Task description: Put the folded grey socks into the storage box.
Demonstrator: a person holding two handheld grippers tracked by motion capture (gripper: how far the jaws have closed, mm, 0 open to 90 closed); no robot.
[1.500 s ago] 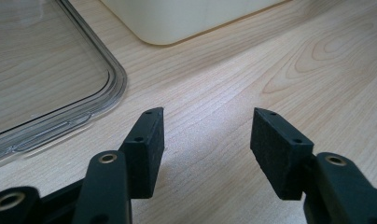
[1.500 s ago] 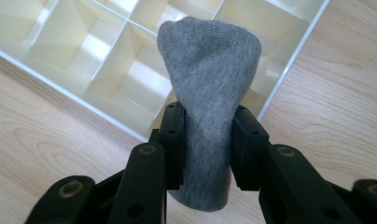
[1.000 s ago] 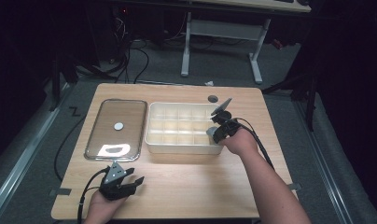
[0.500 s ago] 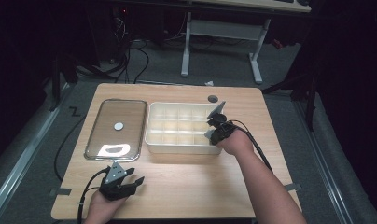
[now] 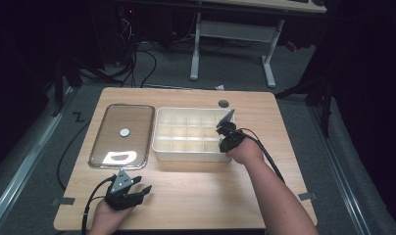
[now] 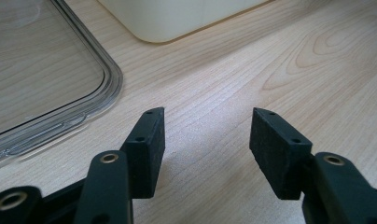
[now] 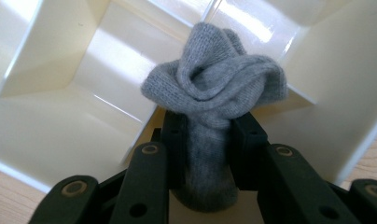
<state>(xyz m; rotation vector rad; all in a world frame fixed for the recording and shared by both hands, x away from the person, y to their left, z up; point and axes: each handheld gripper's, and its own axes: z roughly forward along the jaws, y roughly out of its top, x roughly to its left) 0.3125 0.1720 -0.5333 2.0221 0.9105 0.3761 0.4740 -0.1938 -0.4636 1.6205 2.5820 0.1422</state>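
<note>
Right gripper (image 5: 224,131) shifted slightly nearer, from over cream plastic divided organiser box (image 5: 188,133) toward its near right corner; left gripper (image 5: 137,192) unchanged. Right fingers (image 7: 245,140) pinching grey knitted sock, bunched (image 7: 214,100), held above box compartments, likely near right-end cell, exact one unclear. Left fingers (image 6: 147,149) spread apart, holding nothing, resting low over light wooden bench (image 5: 196,191), just beside clear plastic lid (image 5: 122,134) lying flat left of box.
</note>
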